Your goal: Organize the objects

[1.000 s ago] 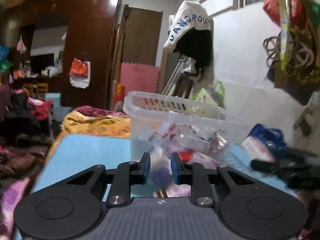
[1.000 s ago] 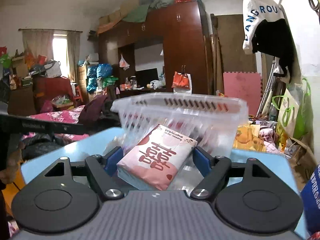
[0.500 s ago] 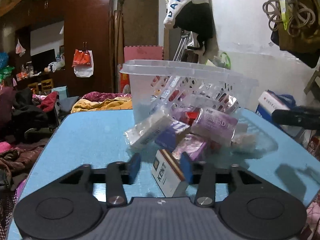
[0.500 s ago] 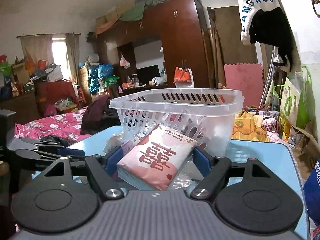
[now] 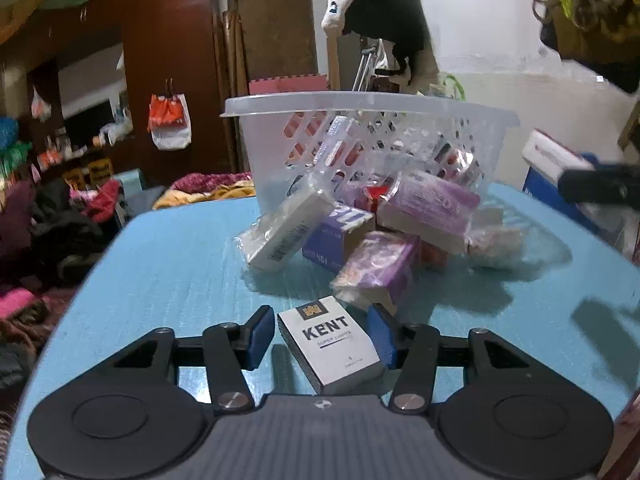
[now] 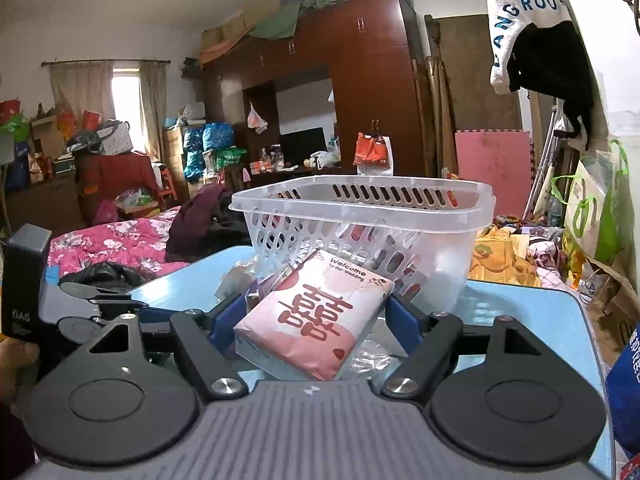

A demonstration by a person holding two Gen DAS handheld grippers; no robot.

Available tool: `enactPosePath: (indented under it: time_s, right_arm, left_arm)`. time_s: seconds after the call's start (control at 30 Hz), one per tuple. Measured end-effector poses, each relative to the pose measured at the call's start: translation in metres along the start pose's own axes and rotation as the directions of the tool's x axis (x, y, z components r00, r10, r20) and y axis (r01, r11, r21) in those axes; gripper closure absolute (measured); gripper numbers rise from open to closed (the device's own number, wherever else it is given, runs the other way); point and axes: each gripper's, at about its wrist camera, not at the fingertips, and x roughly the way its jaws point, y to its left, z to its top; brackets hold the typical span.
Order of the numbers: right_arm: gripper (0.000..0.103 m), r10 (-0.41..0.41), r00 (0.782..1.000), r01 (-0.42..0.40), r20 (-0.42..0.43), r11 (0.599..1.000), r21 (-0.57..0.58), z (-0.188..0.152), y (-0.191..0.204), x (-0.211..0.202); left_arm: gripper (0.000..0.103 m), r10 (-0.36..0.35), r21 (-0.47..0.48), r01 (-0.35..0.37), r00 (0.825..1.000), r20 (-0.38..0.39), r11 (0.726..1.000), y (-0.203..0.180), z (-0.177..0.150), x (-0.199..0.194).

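Left wrist view: the left gripper (image 5: 321, 338) stands spread around a white cigarette pack (image 5: 330, 344) lying on the blue table (image 5: 172, 264), its pads close but with a gap showing on the left side, so it looks set to close and lift the pack. Beyond it a heap of small boxes (image 5: 360, 228) leans against the clear basket (image 5: 372, 136).

Right wrist view: the right gripper (image 6: 312, 320) clamps a pink tissue pack (image 6: 316, 320) from both sides, tilted, just before the basket (image 6: 362, 216), probably its destination.
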Motion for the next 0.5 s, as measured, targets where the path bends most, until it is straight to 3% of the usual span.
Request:
enactPosePath:
  time_s: [0.17, 0.27, 0.5]
  right_arm:
    - [0.024, 0.003, 1.000, -0.003, 0.000, 1.000, -0.001, -0.001, 0.001, -0.002]
    - [0.024, -0.001, 1.000, 0.001, 0.001, 1.000, -0.003, -0.001, 0.001, -0.004]
    - [0.024, -0.016, 1.000, 0.016, 0.020, 1.000, 0.002, 0.003, -0.003, -0.010]
  left_arm:
    - [0.043, 0.005, 0.018, -0.005, 1.000, 0.006, 1.000, -0.012, -0.009, -0.002]
    - [0.055, 0.002, -0.019, -0.001, 1.000, 0.017, 1.000, -0.006, -0.011, -0.006]
    - [0.059, 0.000, -0.045, 0.005, 0.994, 0.107, 0.999, 0.004, -0.001, -0.025]
